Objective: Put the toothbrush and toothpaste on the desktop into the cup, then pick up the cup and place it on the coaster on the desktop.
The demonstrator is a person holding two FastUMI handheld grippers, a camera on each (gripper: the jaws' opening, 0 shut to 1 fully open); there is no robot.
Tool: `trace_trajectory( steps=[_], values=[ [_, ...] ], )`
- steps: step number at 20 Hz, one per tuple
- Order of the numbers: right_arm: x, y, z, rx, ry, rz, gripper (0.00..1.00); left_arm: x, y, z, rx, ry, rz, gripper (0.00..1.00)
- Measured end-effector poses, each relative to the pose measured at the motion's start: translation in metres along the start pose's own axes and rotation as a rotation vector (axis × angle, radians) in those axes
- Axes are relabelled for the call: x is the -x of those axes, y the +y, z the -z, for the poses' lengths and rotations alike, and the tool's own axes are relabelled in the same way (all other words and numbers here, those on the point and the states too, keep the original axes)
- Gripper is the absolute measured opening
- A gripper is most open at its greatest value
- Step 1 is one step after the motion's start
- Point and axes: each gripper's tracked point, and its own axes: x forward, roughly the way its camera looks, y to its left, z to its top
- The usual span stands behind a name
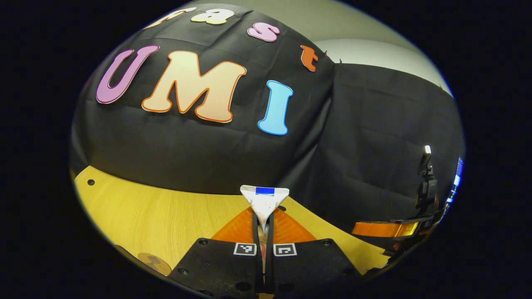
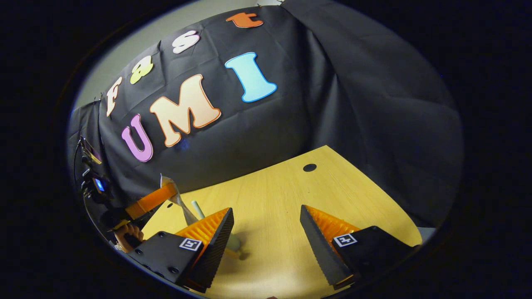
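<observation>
Your left tool [image 1: 263, 226] pinches the crimped white toothpaste tube [image 1: 264, 201] above the woodgrain bench [image 1: 158, 216]; your right tool [image 2: 266, 232] gapes wide, empty, toothbrush [image 2: 198, 209] at ten o'clock.

Dim booth, overhead light warm on desktop [image 2: 282, 195]; strong fisheye bending at edges; rims slightly soft.

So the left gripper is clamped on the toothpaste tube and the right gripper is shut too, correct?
Not quite. The left gripper is shut on the toothpaste tube, as the left gripper view shows. The right gripper is open, though: in the right gripper view its fingers stand wide apart over the bare desktop.
</observation>
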Motion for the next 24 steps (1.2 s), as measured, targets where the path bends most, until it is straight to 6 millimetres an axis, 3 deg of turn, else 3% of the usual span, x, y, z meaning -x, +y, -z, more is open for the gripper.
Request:
trace_trajectory(
  steps=[7, 15, 17, 18, 20, 22, 24],
  values=[
    [0.025, -0.003, 0.006, 0.036, -0.001, 0.017, 0.98, -0.004, 0.001, 0.023, -0.053, -0.016, 0.006, 0.00],
    [0.024, 0.017, 0.029, 0.068, 0.042, -0.028, 0.98, 0.004, 0.005, 0.049, -0.057, 0.020, -0.011, 0.09],
    [0.023, 0.022, 0.033, 0.078, 0.058, -0.036, 0.98, 0.007, 0.002, 0.048, -0.039, 0.015, -0.007, 0.25],
    [0.022, 0.024, 0.035, 0.081, 0.063, -0.039, 0.95, 0.008, 0.003, 0.047, -0.039, 0.006, -0.006, 0.43],
    [0.019, 0.029, 0.039, 0.086, 0.075, -0.047, 0.98, 0.015, 0.003, 0.033, -0.047, -0.019, -0.009, 0.64],
    [0.015, 0.039, 0.040, 0.094, 0.078, -0.061, 0.99, 0.020, 0.009, 0.029, -0.050, -0.028, -0.021, 0.80],
    [0.010, 0.049, 0.042, 0.115, 0.087, -0.076, 0.98, 0.029, 0.019, 0.023, -0.034, -0.034, -0.044, 0.86]
  ],
)
